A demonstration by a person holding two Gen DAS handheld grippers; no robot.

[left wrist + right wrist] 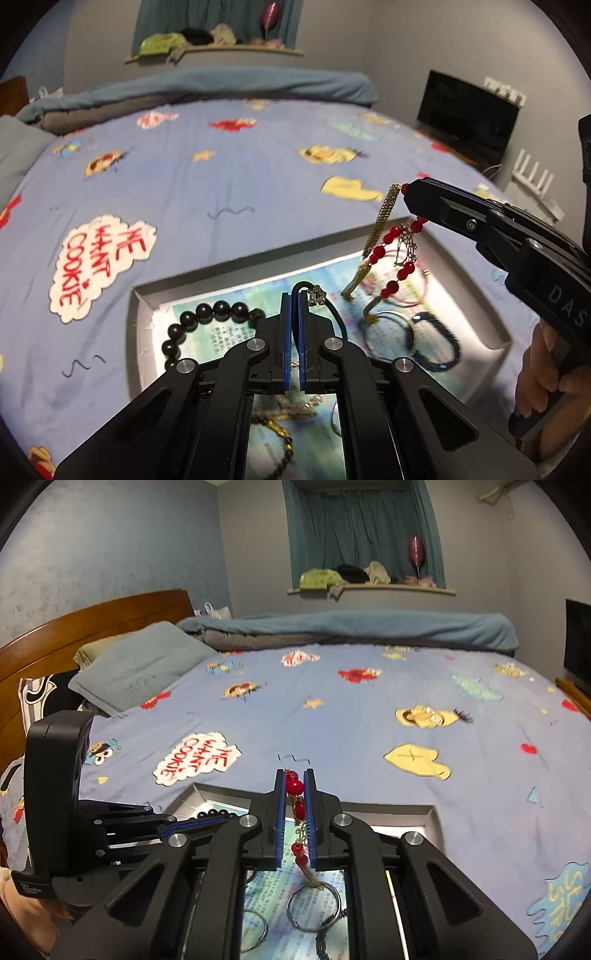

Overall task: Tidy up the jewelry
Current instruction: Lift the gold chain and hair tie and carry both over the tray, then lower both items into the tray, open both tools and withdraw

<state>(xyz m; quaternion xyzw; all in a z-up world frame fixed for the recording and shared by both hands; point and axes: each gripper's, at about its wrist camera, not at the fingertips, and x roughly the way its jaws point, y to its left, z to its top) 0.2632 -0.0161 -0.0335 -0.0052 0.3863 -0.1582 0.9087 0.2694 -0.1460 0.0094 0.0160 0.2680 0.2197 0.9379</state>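
In the left wrist view my left gripper (295, 295) is shut on a dark cord with a small silver charm (317, 295), held over a shallow grey box (140, 314) lined with printed paper. My right gripper (407, 192) comes in from the right, shut on a red bead strand (380, 251) whose gold tassels (384, 218) dangle above the box. In the right wrist view the right gripper (294, 781) pinches the red beads (295, 786) between its blue pads. The left gripper (218, 819) lies at the left over the box.
Inside the box lie a black bead bracelet (207, 317), a thin metal ring (391, 328), a blue bead bracelet (443, 347) and a pink cord loop. The box rim (406, 810) rests on a blue cartoon-print bedspread (351, 720). Pillows and a wooden headboard stand far left.
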